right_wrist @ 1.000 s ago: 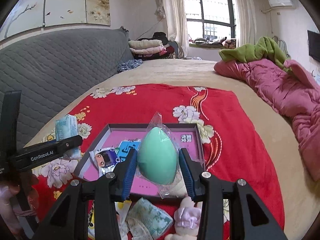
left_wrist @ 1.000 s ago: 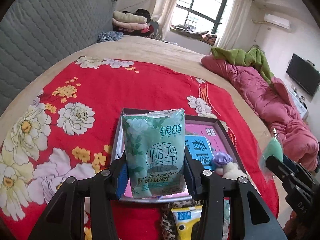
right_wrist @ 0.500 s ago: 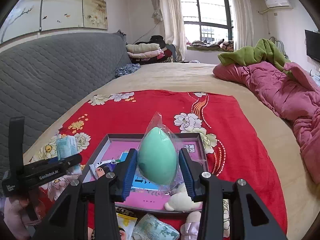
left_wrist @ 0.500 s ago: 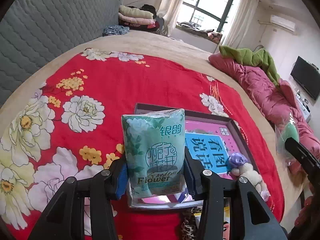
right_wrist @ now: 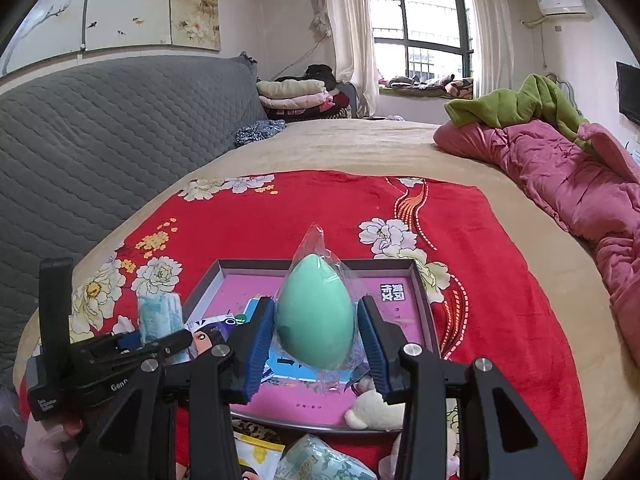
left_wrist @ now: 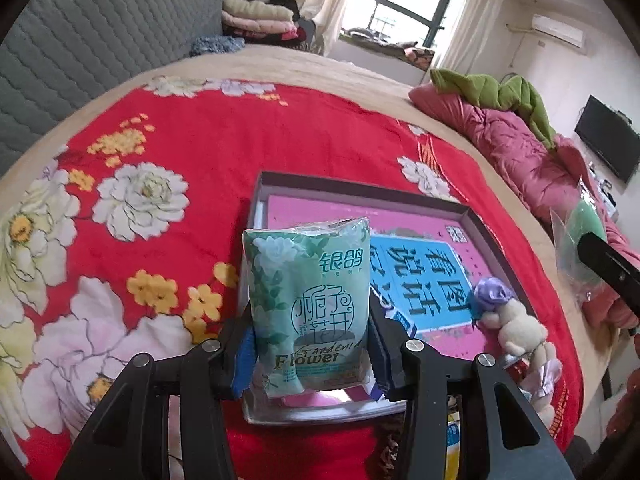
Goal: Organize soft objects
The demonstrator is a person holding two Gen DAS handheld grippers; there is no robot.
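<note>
L gripper (left_wrist: 310, 344): pinching tissue pack (left_wrist: 308, 304). R gripper (right_wrist: 316, 340): pinching bagged green sponge (right_wrist: 316, 316). Step: likely carry-to-tray (left_wrist: 360, 190), 12 o'clock of both. Next: lower, release.

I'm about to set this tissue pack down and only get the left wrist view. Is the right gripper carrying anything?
Observer: Yes. The right gripper is clamped on a green egg-shaped sponge in a clear wrapper.
Operator: Where is it aimed?
Observer: In its own view the sponge lines up with the middle of the tray.
Operator: Anything outside the tray?
Observer: A second tissue pack lies on the red blanket, just short of the near rim.
</note>
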